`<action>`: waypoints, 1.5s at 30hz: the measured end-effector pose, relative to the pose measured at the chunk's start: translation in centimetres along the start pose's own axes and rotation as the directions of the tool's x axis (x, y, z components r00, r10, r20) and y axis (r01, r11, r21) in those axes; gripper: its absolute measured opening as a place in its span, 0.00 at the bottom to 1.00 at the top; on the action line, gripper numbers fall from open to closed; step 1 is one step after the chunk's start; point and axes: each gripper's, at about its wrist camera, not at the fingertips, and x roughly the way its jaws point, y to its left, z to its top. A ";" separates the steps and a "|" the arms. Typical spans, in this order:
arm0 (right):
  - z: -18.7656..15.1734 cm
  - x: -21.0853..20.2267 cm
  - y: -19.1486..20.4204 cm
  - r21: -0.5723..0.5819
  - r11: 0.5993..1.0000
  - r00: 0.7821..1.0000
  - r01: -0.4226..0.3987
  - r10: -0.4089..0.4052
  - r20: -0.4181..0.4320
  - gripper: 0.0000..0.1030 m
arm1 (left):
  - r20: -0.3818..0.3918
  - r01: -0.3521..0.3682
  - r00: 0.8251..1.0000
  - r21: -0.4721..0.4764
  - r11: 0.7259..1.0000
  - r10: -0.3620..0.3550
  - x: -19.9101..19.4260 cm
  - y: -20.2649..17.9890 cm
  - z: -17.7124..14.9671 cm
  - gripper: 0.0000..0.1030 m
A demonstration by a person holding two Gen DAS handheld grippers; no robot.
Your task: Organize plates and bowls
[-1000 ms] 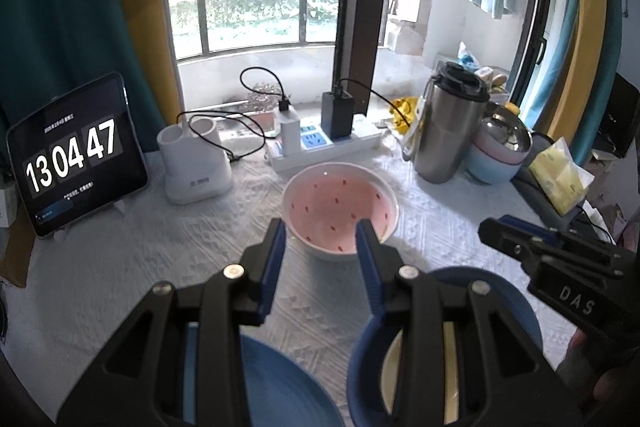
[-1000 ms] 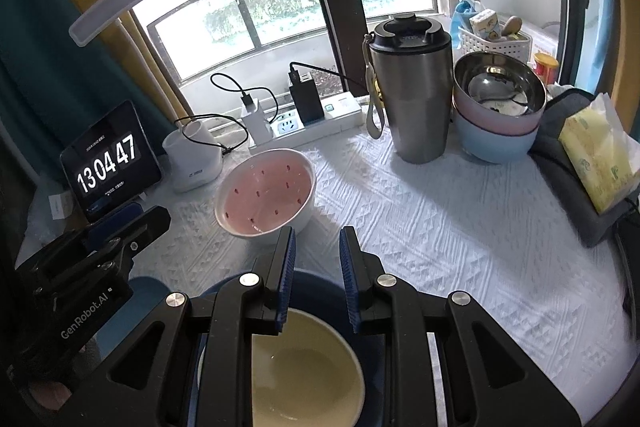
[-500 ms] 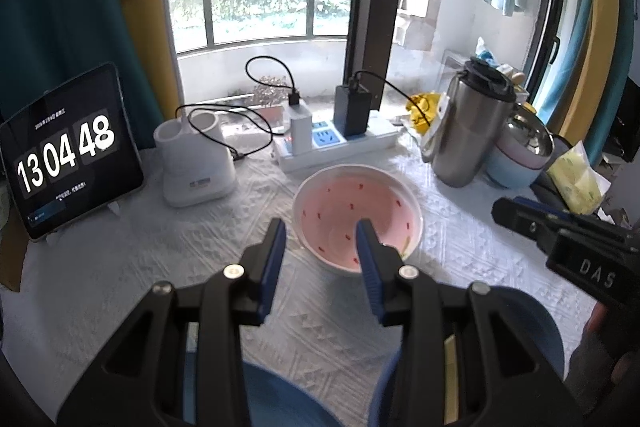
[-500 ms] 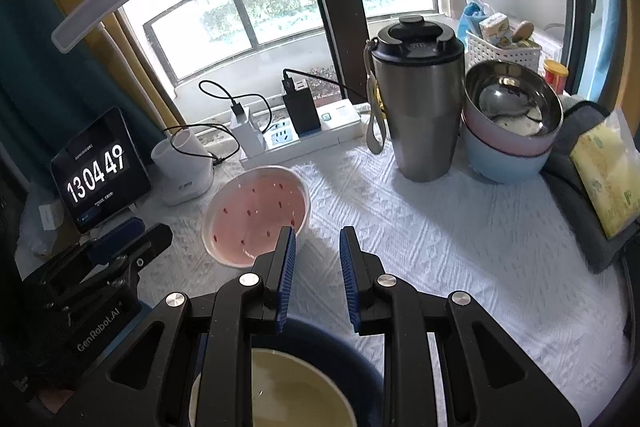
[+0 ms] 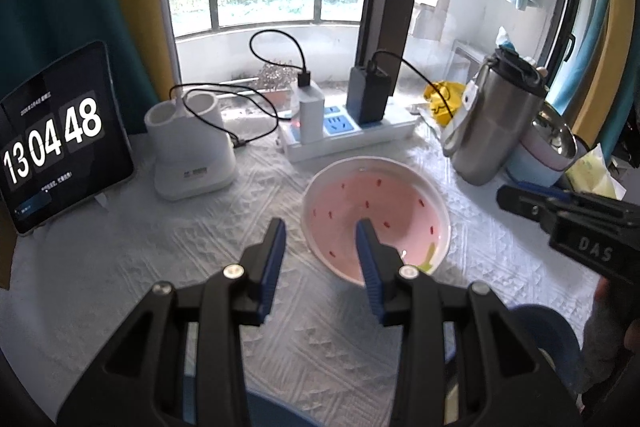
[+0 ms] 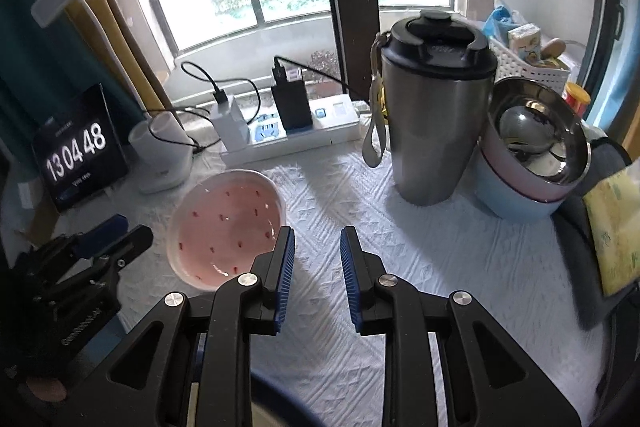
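Left gripper (image 5: 320, 239) jaws spread wide, nothing between them; the right-hand finger tip sits over the near inside of the pink bowl (image 5: 376, 215), the left-hand finger over bare white tablecloth (image 5: 168, 259) just beside the bowl's rim. Cannot tell whether the finger touches the bowl. Bowl is white outside, pink inside with small red specks, upright on the cloth. Ahead of the left jaws: white power strip (image 5: 352, 137) with chargers plugged in; ahead and to their left, a white twin-cup holder (image 5: 192, 151) and a tablet clock (image 5: 60, 139). Ahead and to their right, a steel tumbler (image 5: 496, 123). A blue plate (image 5: 548, 339) edge shows at lower right, below the other tool. Right gripper (image 6: 317, 251) jaws moderately apart, holding nothing, hovering over bare cloth. From this side the pink bowl (image 6: 226, 223) lies just left of the left-hand finger, the finger overlapping its rim in view. Ahead and right of these jaws stands the tumbler (image 6: 432, 123); further right, stacked bowls (image 6: 528, 163), a steel one nested in pink over pale blue.
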 end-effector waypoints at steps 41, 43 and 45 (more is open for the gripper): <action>2.9 13.9 2.0 0.023 0.960 0.810 -0.279 0.248 -0.532 0.32 | -0.176 0.041 0.984 0.003 0.999 -0.040 6.8 -0.4 -0.1 0.36; 2.7 13.8 2.3 -0.001 0.965 0.816 -0.262 0.221 -0.534 0.27 | -0.174 0.045 0.984 -0.003 0.999 -0.045 6.8 -0.3 -0.1 0.36; 2.8 13.8 2.5 -0.021 0.969 0.822 -0.246 0.197 -0.534 0.25 | -0.172 0.047 0.984 -0.006 0.999 -0.048 6.8 -0.2 -0.1 0.36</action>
